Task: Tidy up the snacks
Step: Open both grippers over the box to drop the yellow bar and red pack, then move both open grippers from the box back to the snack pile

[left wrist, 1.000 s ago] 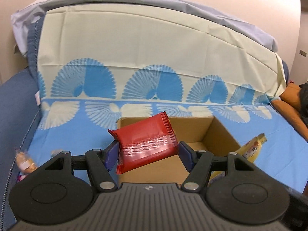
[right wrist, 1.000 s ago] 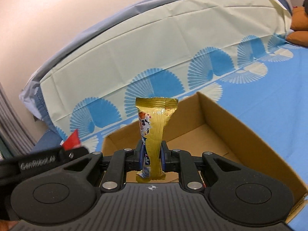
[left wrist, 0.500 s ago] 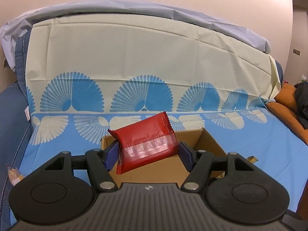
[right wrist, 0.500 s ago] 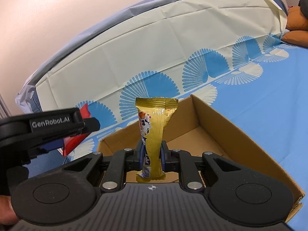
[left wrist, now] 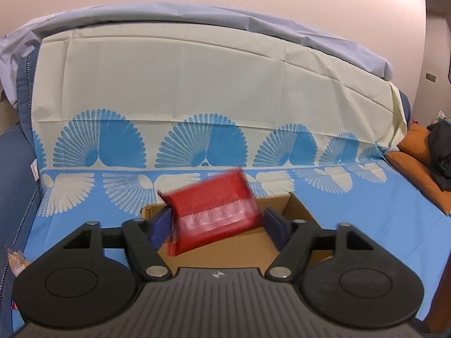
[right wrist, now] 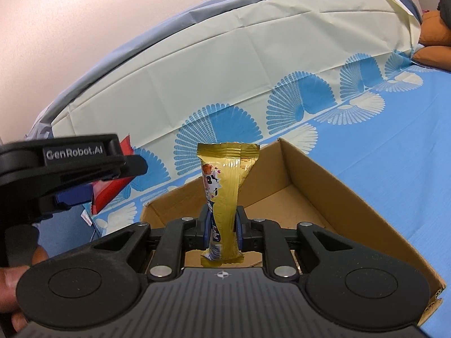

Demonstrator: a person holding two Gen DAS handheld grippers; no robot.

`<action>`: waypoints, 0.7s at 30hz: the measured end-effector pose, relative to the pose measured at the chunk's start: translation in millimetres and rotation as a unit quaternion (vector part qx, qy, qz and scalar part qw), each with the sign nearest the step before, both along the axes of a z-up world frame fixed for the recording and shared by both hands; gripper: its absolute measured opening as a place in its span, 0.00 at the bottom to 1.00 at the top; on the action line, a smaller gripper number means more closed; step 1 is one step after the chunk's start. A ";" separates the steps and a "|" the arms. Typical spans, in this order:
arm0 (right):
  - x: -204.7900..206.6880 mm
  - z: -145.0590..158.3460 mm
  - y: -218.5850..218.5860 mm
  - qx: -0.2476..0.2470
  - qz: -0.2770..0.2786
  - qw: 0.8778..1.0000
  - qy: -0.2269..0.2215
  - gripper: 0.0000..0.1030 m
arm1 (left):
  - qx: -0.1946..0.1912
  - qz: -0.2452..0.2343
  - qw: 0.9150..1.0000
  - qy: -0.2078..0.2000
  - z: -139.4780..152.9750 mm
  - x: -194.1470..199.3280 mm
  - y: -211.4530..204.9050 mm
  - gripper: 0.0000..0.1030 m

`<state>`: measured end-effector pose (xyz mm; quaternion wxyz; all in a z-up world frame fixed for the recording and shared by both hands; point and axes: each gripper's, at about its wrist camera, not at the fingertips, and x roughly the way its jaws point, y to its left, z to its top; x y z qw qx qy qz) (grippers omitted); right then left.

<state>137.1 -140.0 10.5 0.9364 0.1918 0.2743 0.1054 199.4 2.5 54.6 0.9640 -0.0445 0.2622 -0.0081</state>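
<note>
A red snack packet (left wrist: pixel 212 211) shows blurred between the pads of my left gripper (left wrist: pixel 217 226), above the open cardboard box (left wrist: pixel 298 211). The jaws stand wider than the packet, with a gap at the right pad, so the packet looks released. My right gripper (right wrist: pixel 222 225) is shut on a gold snack stick with a cow picture (right wrist: pixel 225 194), held upright over the same box (right wrist: pixel 324 194). The left gripper also shows in the right wrist view (right wrist: pixel 70 169), with the red packet (right wrist: pixel 110 188) by it.
The box sits on a blue sheet with fan patterns (left wrist: pixel 366 205) over a sofa. A small wrapped snack (left wrist: pixel 17 262) lies at the far left. Orange cushions (left wrist: pixel 414 160) sit at the right.
My left gripper has opened and the red packet has gone blurred, slipping from the pads. The left gripper rose and pulled back from the box. The right gripper still holds the gold stick.
</note>
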 end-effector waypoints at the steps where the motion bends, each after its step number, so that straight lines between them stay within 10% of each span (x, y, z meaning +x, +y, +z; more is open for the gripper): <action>1: 1.1 -0.4 1.0 -0.001 0.004 1.000 0.003 0.27 | 0.001 -0.002 1.000 0.000 1.0 -1.1 0.0 0.85; 6: 1.8 -0.3 5.3 -0.024 0.003 1.000 0.004 0.58 | 0.019 0.002 1.000 -0.015 4.0 -18.4 5.9 0.84; 16: -8.1 -4.6 31.1 -0.073 0.039 0.997 -0.011 0.59 | -0.012 0.010 1.000 -0.009 -20.0 -88.4 67.0 0.35; 21: -18.6 -11.5 46.3 -0.089 0.072 0.993 -0.019 0.48 | -0.019 0.043 0.999 0.015 -50.2 -125.0 107.5 0.29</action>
